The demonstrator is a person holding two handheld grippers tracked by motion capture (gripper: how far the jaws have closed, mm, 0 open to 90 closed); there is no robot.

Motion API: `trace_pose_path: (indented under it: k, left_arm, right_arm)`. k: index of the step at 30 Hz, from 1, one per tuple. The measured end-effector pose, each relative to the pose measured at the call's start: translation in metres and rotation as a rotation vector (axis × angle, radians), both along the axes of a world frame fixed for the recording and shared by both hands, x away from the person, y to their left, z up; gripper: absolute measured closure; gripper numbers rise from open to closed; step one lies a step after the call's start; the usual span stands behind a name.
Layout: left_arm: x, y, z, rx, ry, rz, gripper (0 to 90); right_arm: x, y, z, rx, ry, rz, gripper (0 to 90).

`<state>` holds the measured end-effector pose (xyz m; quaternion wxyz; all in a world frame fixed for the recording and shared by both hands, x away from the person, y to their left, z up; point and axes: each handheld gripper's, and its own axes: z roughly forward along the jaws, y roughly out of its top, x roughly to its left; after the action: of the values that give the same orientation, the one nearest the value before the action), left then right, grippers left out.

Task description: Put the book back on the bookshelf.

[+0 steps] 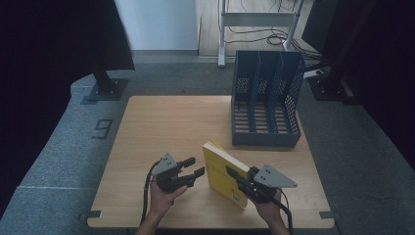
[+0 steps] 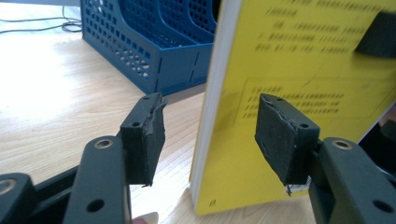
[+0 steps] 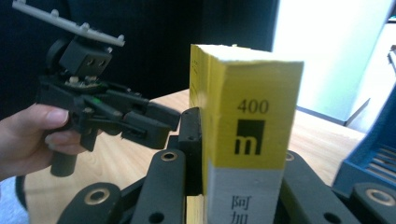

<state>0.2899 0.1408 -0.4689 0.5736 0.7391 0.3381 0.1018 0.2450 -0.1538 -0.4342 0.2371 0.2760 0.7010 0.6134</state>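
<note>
I am holding the yellow book (image 1: 224,172) upright with my right gripper (image 1: 240,177), which is clamped across its spine; in the right gripper view the spine (image 3: 252,135) is standing between the two jaws with the pads pressing on both covers. The book is resting on its lower edge on the worktop (image 1: 161,122), on the near side of the blue file rack (image 1: 266,100) and well apart from it. My left gripper (image 1: 195,166) is hanging just beside the book, on the side away from the rack's open front, with its jaws apart and nothing between them; in the left gripper view the book's cover (image 2: 299,70) is showing beyond the two pads (image 2: 147,140), untouched.

I am judging that the book is heading for one of the rack's slots. What is worrying me is the single grip low on the spine: the book is thick and tall, so it may be swinging or sagging open at the pages once I am lifting it, and the fore edge could be catching on a divider. The left gripper is also sitting close enough that a careless move could be nudging the cover and tipping the book out of the clamp.
</note>
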Motion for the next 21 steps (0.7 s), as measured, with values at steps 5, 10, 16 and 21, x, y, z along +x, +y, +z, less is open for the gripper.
trace_pose_path:
  k: [5,10,16,21]
  left_arm:
    - [0.005,0.001,-0.006,0.040,0.022,0.024,40.3]
    - [0.012,0.004,-0.018,0.092,0.069,0.059,40.4]
    - [0.019,0.005,-0.029,0.172,0.088,0.095,40.4]
    - [0.028,0.011,-0.039,0.229,0.122,0.138,40.5]
  right_arm:
    - [0.000,-0.007,0.004,0.016,-0.008,-0.039,74.9]
    - [-0.001,-0.012,0.007,0.011,-0.019,-0.069,74.8]
    - [0.003,-0.018,0.009,0.013,-0.010,-0.097,74.8]
    - [0.014,-0.017,0.012,0.024,-0.011,-0.117,74.8]
